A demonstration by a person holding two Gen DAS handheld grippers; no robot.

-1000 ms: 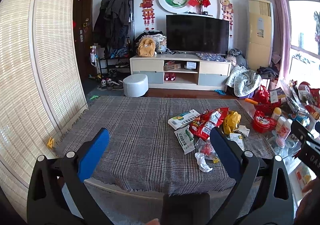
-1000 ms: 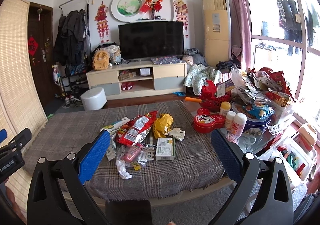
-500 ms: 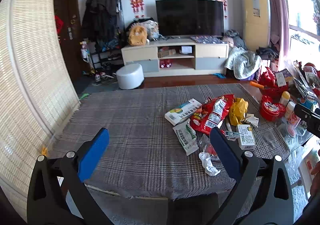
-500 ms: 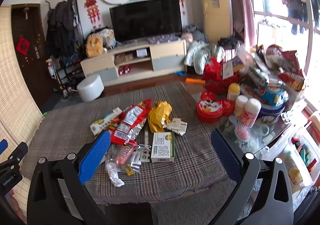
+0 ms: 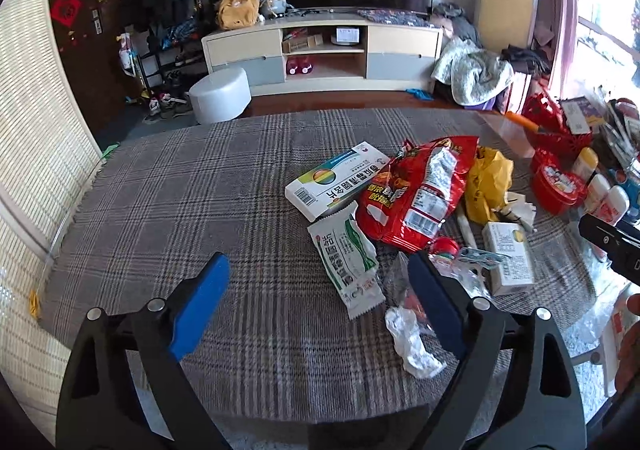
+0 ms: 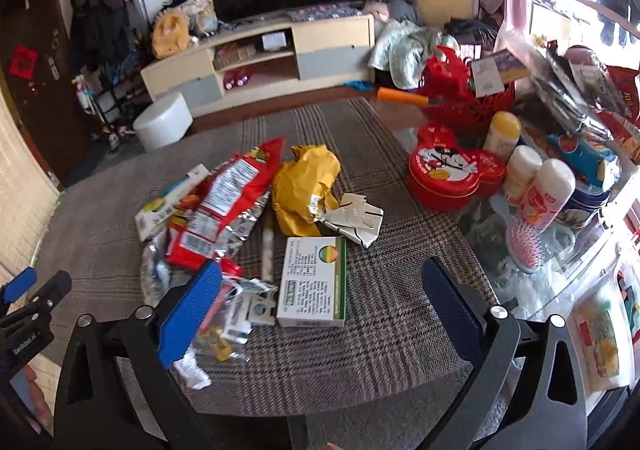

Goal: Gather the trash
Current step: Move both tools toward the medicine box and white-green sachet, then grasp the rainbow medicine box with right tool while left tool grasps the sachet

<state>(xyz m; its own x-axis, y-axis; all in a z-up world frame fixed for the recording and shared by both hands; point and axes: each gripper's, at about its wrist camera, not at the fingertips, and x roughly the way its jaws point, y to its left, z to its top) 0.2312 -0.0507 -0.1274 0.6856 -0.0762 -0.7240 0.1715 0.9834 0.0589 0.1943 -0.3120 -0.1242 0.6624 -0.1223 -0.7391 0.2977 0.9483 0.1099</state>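
Trash lies on the plaid-covered table (image 5: 180, 210): a red snack bag (image 5: 420, 190), a white medicine box (image 5: 336, 180), a yellow wrapper (image 5: 488, 182), a green-white sachet (image 5: 348, 258) and crumpled white plastic (image 5: 412, 338). My left gripper (image 5: 316, 270) hovers over the near edge, jaws wide but closing; the sachet shows between the fingers, untouched. My right gripper (image 6: 322, 270) hangs above a green-white box (image 6: 312, 282), jaws also closing, pads clear of it. Beside it lie the red bag (image 6: 224, 202), yellow wrapper (image 6: 304, 182) and clear wrappers (image 6: 236, 314).
A red Mickey tin (image 6: 448, 170), white bottles (image 6: 548, 194), a pink hairbrush (image 6: 524, 250) and a red basket (image 6: 460, 90) crowd the table's right end. Beyond the table stand a white stool (image 5: 220, 94) and a TV cabinet (image 5: 320, 46). A reed screen (image 5: 36, 130) lines the left.
Both grippers have come forward and down toward the table and tilted lower; the trash now looks larger and nearer. Both pairs of fingers stand slightly closer together.
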